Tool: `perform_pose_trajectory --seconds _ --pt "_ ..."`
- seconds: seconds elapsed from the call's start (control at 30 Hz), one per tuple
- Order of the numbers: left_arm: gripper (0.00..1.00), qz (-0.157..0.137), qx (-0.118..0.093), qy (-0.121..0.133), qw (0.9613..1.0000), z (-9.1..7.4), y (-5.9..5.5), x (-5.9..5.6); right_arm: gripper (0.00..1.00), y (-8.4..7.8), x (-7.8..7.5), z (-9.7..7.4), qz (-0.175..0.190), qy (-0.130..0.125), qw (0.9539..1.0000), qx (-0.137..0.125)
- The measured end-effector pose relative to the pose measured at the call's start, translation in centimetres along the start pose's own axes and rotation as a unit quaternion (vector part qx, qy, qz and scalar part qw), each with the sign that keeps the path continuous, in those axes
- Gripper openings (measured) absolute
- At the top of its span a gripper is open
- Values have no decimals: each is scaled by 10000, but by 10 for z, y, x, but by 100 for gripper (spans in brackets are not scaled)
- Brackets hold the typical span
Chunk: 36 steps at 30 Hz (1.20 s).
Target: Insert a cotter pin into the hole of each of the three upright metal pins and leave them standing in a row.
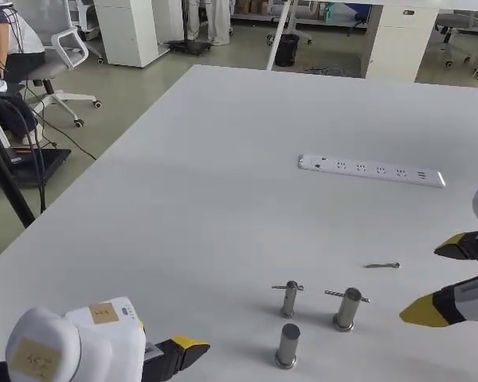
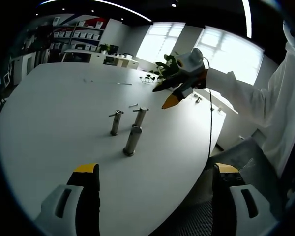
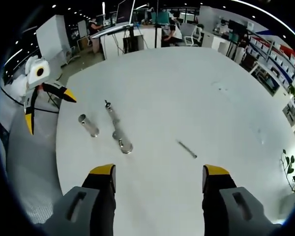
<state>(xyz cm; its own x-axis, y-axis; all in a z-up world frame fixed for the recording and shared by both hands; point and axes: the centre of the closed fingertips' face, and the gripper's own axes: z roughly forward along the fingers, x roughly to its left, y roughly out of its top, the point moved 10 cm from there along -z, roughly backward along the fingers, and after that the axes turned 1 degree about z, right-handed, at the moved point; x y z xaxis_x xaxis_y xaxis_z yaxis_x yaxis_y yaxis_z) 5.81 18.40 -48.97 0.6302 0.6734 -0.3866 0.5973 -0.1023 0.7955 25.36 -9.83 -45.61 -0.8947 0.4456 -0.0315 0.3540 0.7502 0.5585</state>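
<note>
Three upright metal pins stand close together on the white table (image 1: 223, 199). The left pin (image 1: 290, 298) and the right pin (image 1: 347, 309) each carry a cotter pin through the top. The nearest pin (image 1: 287, 345) has none that I can see. A loose cotter pin (image 1: 382, 265) lies flat on the table beyond them, also visible as the loose cotter pin (image 3: 187, 148). My right gripper (image 1: 434, 278) hangs open to the right of the pins, holding nothing. My left gripper (image 1: 179, 350) sits low at the front left, and its own view shows the left gripper (image 2: 156, 169) open and empty, with the plain pin (image 2: 132, 141) ahead.
A white power strip (image 1: 370, 169) lies across the table further back. A person sits on an office chair (image 1: 60, 56) off the table's far left. Cabinets and desks stand beyond the far edge. The table's near edge runs just under my left gripper.
</note>
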Motion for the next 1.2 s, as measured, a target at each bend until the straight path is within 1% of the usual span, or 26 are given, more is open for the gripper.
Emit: perform_pose_trajectory --seconds 0.13,0.27,0.4,0.43,0.57,0.63,0.73,0.83,0.9,0.93,0.97,1.03,1.07,1.13,1.2 --pt "96 13 20 13 10000 -1 1 1 68 2 -5 4 -22 10 10000 34" --pt "96 50 22 76 10000 -4 2 3 65 3 -8 6 -34 -46 9999 147" --pt "96 46 -12 103 9999 -6 4 4 56 3 -11 10 -72 -56 9997 232" --pt "96 53 -9 108 9999 -7 4 4 55 1 -14 12 -78 -58 9996 249" --pt "95 60 -19 137 9999 -8 5 5 52 2 -18 18 -158 -48 9994 302" --pt "95 41 -51 150 9999 -8 6 6 47 3 -20 21 -216 -29 9993 314" --pt "95 46 -59 157 9998 -8 6 6 40 4 -24 28 -344 -22 9989 330" --pt "95 44 -54 162 9998 -8 6 6 38 5 -28 33 -416 -12 9985 345" --pt "95 38 -54 162 9998 -8 5 6 34 8 -31 37 -549 -59 9979 337" --pt "95 30 -61 168 9998 -8 5 6 29 10 -33 39 -633 -132 9974 305" --pt "95 22 -73 172 9998 -8 5 6 24 11 -35 40 -746 -148 9967 284" --pt "95 13 -90 195 9998 -9 5 7 16 14 -37 45 -781 -128 9963 324" --pt "95 14 -92 201 9998 -9 5 7 15 14 -38 46 -812 -101 9961 338" --pt "95 6 -98 214 9997 -10 5 7 17 15 -39 50 -926 -22 9949 409" --pt "95 -1 -115 232 9997 -11 5 7 18 17 -41 54 -1108 1 9925 509"
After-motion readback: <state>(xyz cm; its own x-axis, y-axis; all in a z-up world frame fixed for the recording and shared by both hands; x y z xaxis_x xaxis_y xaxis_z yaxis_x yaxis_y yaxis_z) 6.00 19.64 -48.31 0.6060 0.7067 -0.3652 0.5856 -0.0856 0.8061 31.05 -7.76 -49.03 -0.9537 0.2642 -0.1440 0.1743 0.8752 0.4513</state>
